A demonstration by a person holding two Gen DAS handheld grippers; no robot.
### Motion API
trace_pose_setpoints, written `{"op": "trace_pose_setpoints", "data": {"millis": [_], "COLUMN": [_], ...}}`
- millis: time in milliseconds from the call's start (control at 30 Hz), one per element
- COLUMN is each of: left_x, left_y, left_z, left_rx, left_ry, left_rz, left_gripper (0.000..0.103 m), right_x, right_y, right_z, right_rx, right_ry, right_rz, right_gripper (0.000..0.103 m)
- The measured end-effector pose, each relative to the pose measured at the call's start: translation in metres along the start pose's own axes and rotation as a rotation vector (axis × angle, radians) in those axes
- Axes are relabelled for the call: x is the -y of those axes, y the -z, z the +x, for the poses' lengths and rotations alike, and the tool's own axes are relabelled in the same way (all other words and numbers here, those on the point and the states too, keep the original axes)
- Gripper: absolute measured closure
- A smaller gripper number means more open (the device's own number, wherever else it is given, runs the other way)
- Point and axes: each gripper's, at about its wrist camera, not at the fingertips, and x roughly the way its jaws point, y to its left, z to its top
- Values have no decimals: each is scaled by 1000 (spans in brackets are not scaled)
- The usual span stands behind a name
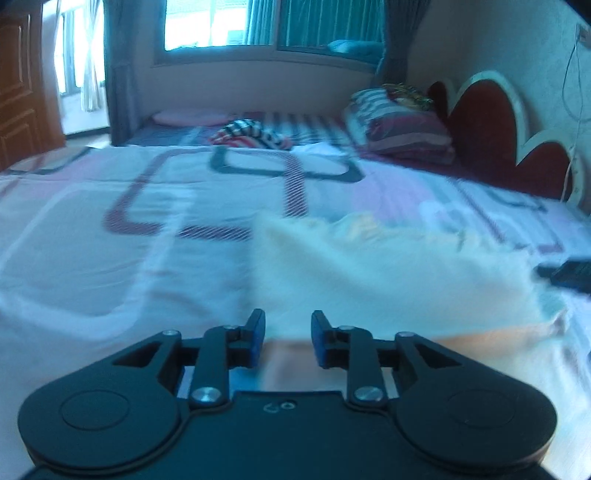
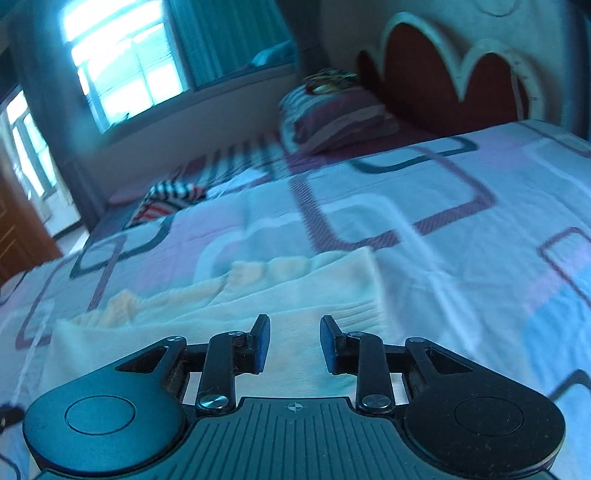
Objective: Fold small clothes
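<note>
The only mark that can be read is a faint handwritten "60" or similar scrawl on the body of the left gripper (image 1: pixel 288 338); it is too smudged to be sure of. The right gripper (image 2: pixel 294 341) carries a small crosshair symbol on its ribbed body and no words. Both grippers are held low over the bed (image 1: pixel 110 229), pointing toward the headboard (image 1: pixel 484 122) and window (image 1: pixel 221 26); the right view is tilted, so the bed slopes across it. The left gripper's fingers stand apart with nothing between them, and the cream garment (image 1: pixel 388 269) lies just ahead of and under the tips, spreading off to the right over the patterned bedcover. The right gripper's fingers are likewise apart and empty, with the same cream garment (image 2: pixel 236 306) directly beneath and in front of them, its ruffled far edge toward the middle of the bed. A striped cloth (image 1: pixel 251 134) is bunched near the far edge of the bed, and pillows (image 1: pixel 399 125) are stacked by the headboard. Both views are motion-blurred.
</note>
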Motion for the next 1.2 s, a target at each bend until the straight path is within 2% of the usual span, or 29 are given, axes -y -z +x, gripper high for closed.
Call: {"op": "trace_pose_setpoints", "data": {"millis": [167, 267, 400, 433, 500, 600, 767, 833, 900, 1000, 1100, 1200], "left_x": [29, 37, 23, 14, -2, -3, -5, 5, 17, 28, 33, 29], "left_y": [-19, -27, -31, -31, -30, -28, -32, -34, -33, -28, -14, -1], "left_z": [44, 71, 97, 100, 99, 96, 89, 79, 72, 65, 63, 65], "left_rx": [2, -32, -25, -20, -11, -2, -9, 16, 38, 15, -15, -8], "left_ry": [27, 25, -42, -66, -59, -66, -86, -96, -73, -23, -17, -40], "left_rz": [31, 41, 11, -18, -73, -42, -117, -84, -23, 6, 33, 62], "left_gripper": [78, 78, 75, 75, 80, 81, 84, 76, 73, 68, 59, 56], "right_x": [-39, -65, -84, -85, -77, -57, -39, -39, -41, -40, -34, -19], "right_y": [6, 12, 16, 16, 16, 11, 6, 4, 5, 11, 23, 29], "right_z": [27, 41, 60, 65, 75, 79, 76, 65, 53, 41, 35, 35], "right_rx": [-58, -75, -83, -83, -72, -49, -45, -34, -13, -19, -46, -48], "right_ry": [-60, -86, -105, -93, -67, -46, -8, -6, -29, -55, -33, 14], "right_rz": [-77, -163, -234, -250, -262, -237, -196, -179, -194, -204, -201, -207], "right_gripper": [73, 73, 73, 73, 73, 74, 73, 73, 73, 73, 73, 73]}}
